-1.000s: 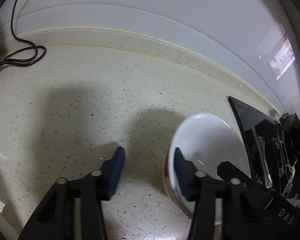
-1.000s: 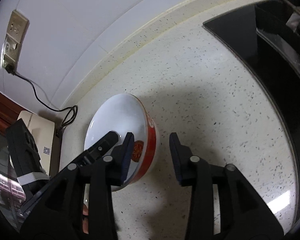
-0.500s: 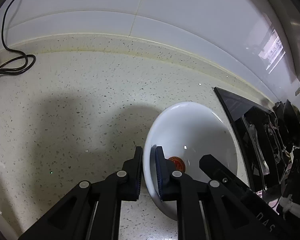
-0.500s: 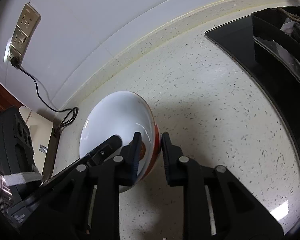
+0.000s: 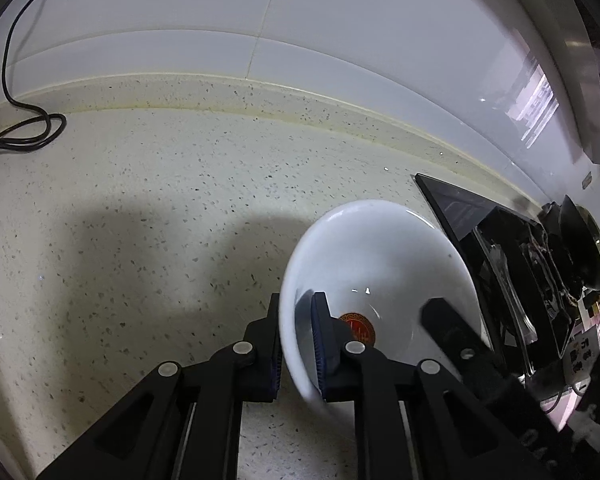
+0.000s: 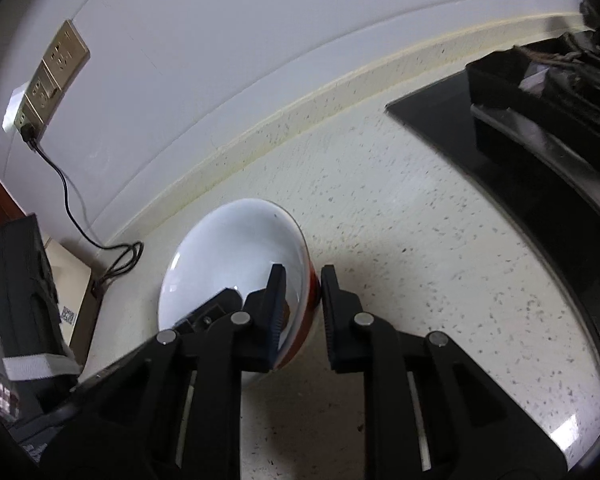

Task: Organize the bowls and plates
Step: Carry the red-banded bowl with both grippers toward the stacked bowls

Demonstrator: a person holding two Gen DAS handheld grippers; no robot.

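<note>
A white bowl with a red outside and a red emblem at its bottom is held over the speckled counter. My left gripper is shut on the bowl's left rim, one finger inside and one outside. My right gripper is shut on the opposite rim of the same bowl, its left finger inside and its right finger against the red outer wall. The right gripper's arm shows in the left wrist view.
A black glass cooktop with burner grates lies to the right; it also shows in the right wrist view. A black cable coils at the back left, plugged into a wall socket. A beige box stands at the left.
Both grippers have closed on the bowl's rim, from open a second ago. The bowl has since risen and shifted slightly with them.
</note>
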